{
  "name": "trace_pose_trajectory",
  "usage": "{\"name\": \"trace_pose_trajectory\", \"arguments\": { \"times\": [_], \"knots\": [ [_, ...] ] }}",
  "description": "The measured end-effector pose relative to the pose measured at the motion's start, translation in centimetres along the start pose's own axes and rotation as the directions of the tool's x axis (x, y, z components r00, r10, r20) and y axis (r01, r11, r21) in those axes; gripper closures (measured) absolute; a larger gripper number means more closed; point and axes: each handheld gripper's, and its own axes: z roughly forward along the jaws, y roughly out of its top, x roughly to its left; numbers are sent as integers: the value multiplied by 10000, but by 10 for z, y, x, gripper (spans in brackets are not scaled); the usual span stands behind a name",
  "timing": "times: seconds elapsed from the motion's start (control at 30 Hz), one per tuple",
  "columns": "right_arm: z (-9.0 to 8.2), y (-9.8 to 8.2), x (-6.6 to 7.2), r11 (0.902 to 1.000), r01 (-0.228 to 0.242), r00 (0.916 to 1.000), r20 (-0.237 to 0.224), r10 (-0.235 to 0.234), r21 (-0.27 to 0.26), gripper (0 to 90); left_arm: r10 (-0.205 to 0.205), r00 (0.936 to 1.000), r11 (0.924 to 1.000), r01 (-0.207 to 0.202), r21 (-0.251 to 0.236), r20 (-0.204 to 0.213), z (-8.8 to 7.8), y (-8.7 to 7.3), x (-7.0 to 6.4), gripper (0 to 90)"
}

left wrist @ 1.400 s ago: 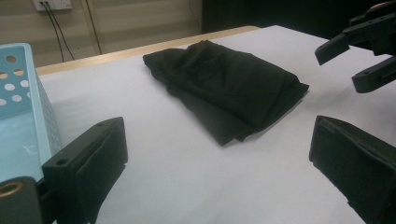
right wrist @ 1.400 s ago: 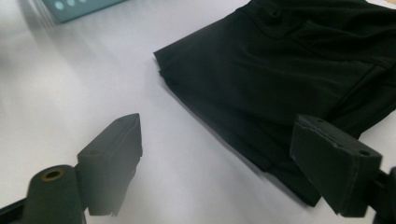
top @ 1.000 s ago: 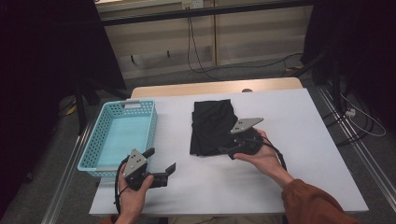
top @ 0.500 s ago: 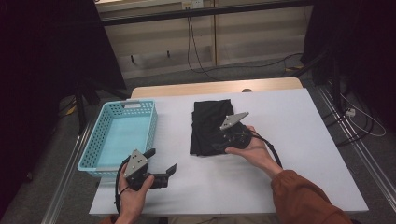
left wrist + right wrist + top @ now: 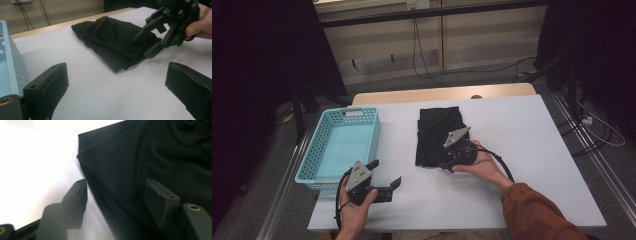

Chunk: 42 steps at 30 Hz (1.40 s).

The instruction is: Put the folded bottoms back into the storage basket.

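desk (image 5: 532, 150): white top, wooden strip along the far edge, grey floor and cables beyond.
black cloth (image 5: 438, 135): folded, lay flat on the desk near the middle, a bit toward the far side. In the left gripper view it (image 5: 117, 40) sat ahead of the jaws, layers stacked, near corner pointing at the camera.
basket (image 5: 343, 145): light blue plastic, perforated walls, nothing seen inside, on the desk's left part, well apart from the cloth. Its corner (image 5: 10, 65) showed at the left edge of the left gripper view.
right gripper (image 5: 451, 161): held in the person's right hand (image 5: 479, 162), rust-orange sleeve (image 5: 537, 215) behind it, at the near edge of the cloth. Grey plate on top tilted up.
right jaws: wide apart. In the right gripper view (image 5: 117, 205) one jaw was over bare desk just beside the cloth's edge, the other over the cloth (image 5: 150, 157); the edge ran between them. Couldn't tell whether either jaw touched the fabric. Nothing clamped.
same gripper from the left gripper view (image 5: 160, 30): upper right, jaws spread, tips at the cloth's near-right edge.
left gripper (image 5: 384, 177): in the left hand (image 5: 354, 207) at the near-left of the desk, just beside the basket's near corner, cable looping back toward the person.
left jaws: wide, nothing between them, bare desk in the gap (image 5: 117, 97), pointed toward the cloth.
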Motion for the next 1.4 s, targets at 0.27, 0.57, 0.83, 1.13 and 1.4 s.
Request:
{"name": "trace_pose_trajectory", "arguments": {
  "times": [0.27,0.57,0.83,1.13,1.4],
  "knots": [
    [1,-1,4,9963,697,9960,521,-723,502,407,30,10000,10000,-30,58,-85,0,0,1,46],
    [1,-3,-3,9966,777,9948,641,-793,278,673,-3,10000,9999,3,115,7,2,-1,0,46],
    [2,0,-5,9895,1367,9875,733,-1399,464,759,-7,10000,9999,6,140,34,3,-1,0,46],
    [2,2,-7,9970,716,9940,804,-737,289,835,37,10000,9999,-37,123,32,3,0,1,46],
    [1,2,-10,9992,392,9970,664,-386,-84,778,40,10000,9999,-40,152,45,2,-1,1,46]
  ]
}}
